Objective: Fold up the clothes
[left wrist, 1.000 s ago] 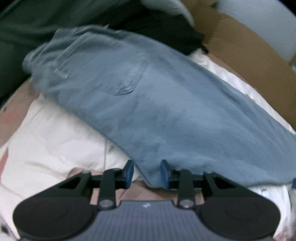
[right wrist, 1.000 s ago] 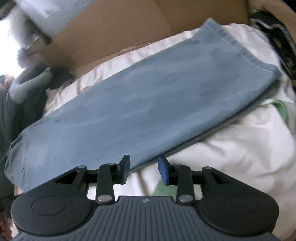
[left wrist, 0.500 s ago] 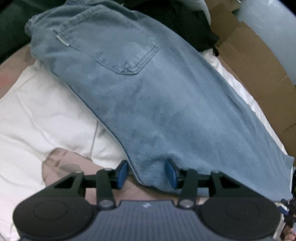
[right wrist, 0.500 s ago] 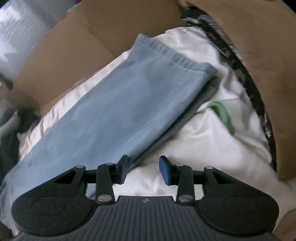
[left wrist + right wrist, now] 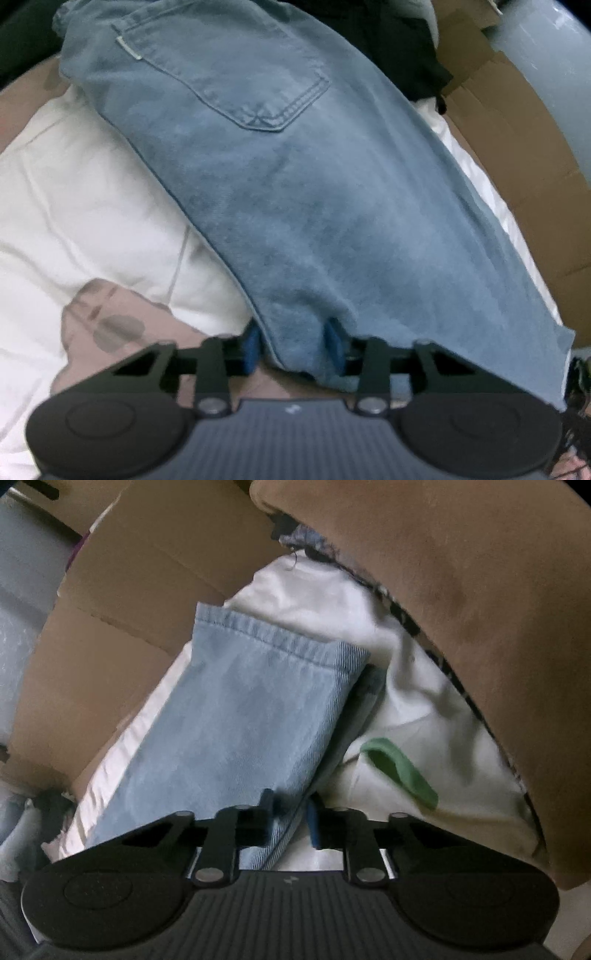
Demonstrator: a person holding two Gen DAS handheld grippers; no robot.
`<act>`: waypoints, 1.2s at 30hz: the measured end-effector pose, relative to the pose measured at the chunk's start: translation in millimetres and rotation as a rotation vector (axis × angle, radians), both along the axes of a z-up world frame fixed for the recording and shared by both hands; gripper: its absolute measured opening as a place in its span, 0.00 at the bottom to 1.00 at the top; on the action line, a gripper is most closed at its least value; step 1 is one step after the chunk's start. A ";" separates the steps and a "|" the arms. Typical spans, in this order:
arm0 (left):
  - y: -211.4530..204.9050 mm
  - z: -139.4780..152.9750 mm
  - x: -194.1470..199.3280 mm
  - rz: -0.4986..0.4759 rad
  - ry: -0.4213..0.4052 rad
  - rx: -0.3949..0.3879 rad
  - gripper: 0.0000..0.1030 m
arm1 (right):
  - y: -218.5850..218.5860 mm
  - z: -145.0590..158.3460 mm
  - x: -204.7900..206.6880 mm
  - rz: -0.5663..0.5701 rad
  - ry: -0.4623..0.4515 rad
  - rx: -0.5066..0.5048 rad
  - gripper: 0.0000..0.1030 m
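Light-blue denim jeans (image 5: 314, 206), folded lengthwise, lie across a white rumpled bedsheet (image 5: 74, 206) on what looks like a bed. Waist & stitched back pocket (image 5: 236, 74) sit at the far end in left wrist view; hemmed leg cuff (image 5: 280, 642) is at the far end in right wrist view.

Left hand-held gripper (image 5: 293, 349): blue pads either side of a bunched bit of the jeans' near edge, w/ fabric between them. Jaws closing; the pads look to be touching the denim, cloth puckers up between them.

Right hand-held gripper (image 5: 290, 821): jaws closing, narrow gap, near long edge of the jeans leg runs between the fingers. Left finger is over the denim, right pad just beside the seam edge. Grip looks made but partly shadowed.

Brown corrugated cardboard box (image 5: 122, 602) stands along the far edge of the bed, beside the jeans. Green fabric strip (image 5: 400, 766) lies on the sheet, right of the leg, not touching it. Tan upholstered cushion (image 5: 480, 609) curves over upper right of right wrist view. Pinkish-brown patterned cloth (image 5: 122, 317) sits near the left hand-held gripper, on the sheet. Dark garments (image 5: 402, 40) are piled beyond the waist.
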State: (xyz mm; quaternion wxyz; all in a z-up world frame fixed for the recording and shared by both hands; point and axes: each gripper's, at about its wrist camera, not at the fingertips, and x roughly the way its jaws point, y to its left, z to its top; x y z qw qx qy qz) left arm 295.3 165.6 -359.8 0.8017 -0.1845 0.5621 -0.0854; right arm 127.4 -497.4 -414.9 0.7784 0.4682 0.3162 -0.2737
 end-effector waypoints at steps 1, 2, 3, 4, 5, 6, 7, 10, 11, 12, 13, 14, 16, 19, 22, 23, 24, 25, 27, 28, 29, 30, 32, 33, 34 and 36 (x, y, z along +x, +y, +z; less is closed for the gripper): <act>-1.3 1.6 0.5 -0.008 -0.005 0.003 0.24 | -1.3 2.5 -1.1 -0.002 -0.016 0.005 0.09; -3.2 4.4 0.0 -0.021 -0.015 0.016 0.23 | -2.5 5.0 -2.2 -0.004 -0.033 0.011 0.07; -5.0 7.2 -0.4 -0.033 -0.025 0.029 0.22 | -4.4 7.4 -3.9 -0.009 -0.055 0.022 0.07; -5.9 9.3 -0.6 -0.039 -0.031 0.035 0.22 | -5.9 8.9 -4.4 -0.012 -0.067 0.030 0.07; -2.5 8.7 0.3 -0.015 -0.018 0.013 0.22 | -7.4 10.3 -4.9 -0.016 -0.078 0.037 0.07; 0.6 7.9 1.2 0.005 -0.006 -0.008 0.22 | -8.5 9.9 -3.9 -0.014 -0.078 0.041 0.07; 2.4 6.1 1.7 0.013 0.002 -0.021 0.22 | -9.6 9.5 -2.8 -0.011 -0.078 0.045 0.08; 7.5 0.7 2.7 0.034 0.028 -0.057 0.28 | -12.2 2.5 -2.4 -0.019 -0.069 0.065 0.14; 8.1 -1.2 2.8 0.043 0.037 -0.067 0.31 | -13.1 -0.4 -2.3 -0.020 -0.065 0.071 0.26; 8.9 -3.0 1.9 0.050 0.043 -0.079 0.33 | -14.5 -2.1 -2.0 -0.025 -0.066 0.069 0.31; 9.6 -4.8 1.0 0.056 0.049 -0.092 0.37 | -15.9 -3.8 -1.7 -0.031 -0.067 0.067 0.35; 10.3 -6.6 0.3 0.064 0.055 -0.105 0.39 | -17.2 -5.5 -1.3 -0.037 -0.068 0.065 0.35; 12.1 -10.3 1.0 0.083 0.058 -0.133 0.44 | -21.7 -8.3 -0.1 -0.056 -0.078 0.077 0.35; 15.4 -13.2 2.5 0.105 0.056 -0.167 0.47 | -27.7 -11.5 1.4 -0.088 -0.091 0.083 0.35; 19.8 -15.5 3.4 0.133 0.058 -0.199 0.47 | -31.7 -15.8 1.2 -0.104 -0.112 0.095 0.35; 21.2 -16.6 3.6 0.143 0.058 -0.212 0.47 | -32.8 -17.5 0.9 -0.110 -0.120 0.102 0.35; 22.8 -17.5 3.2 0.150 0.058 -0.223 0.47 | -33.9 -18.9 0.8 -0.115 -0.127 0.109 0.35; 24.2 -18.1 2.8 0.155 0.057 -0.232 0.47 | -34.7 -19.3 1.3 -0.114 -0.129 0.110 0.35; 24.7 -18.1 3.0 0.151 0.052 -0.235 0.46 | -36.3 -20.0 2.3 -0.110 -0.132 0.110 0.33; 25.0 -17.8 2.9 0.149 0.050 -0.232 0.41 | -36.9 -17.9 2.7 -0.104 -0.130 0.103 0.18; 25.6 -16.4 2.3 0.144 0.053 -0.219 0.32 | -37.5 -15.6 3.1 -0.097 -0.128 0.095 0.10; 27.1 -14.4 1.3 0.137 0.050 -0.218 0.24 | -38.1 -13.3 3.5 -0.091 -0.126 0.087 0.10; 30.4 -11.6 0.2 0.133 0.045 -0.229 0.23 | -39.2 -6.3 1.4 -0.085 -0.156 0.078 0.09; 31.9 -10.8 0.1 0.134 0.044 -0.237 0.23 | -39.7 -3.8 0.5 -0.090 -0.166 0.071 0.09; 32.2 -11.2 0.7 0.136 0.047 -0.239 0.23 | -41.2 -1.8 -0.1 -0.098 -0.175 0.064 0.09; 32.1 -14.0 2.9 0.147 0.058 -0.243 0.24 | -46.4 -4.5 1.2 -0.116 -0.175 0.086 0.10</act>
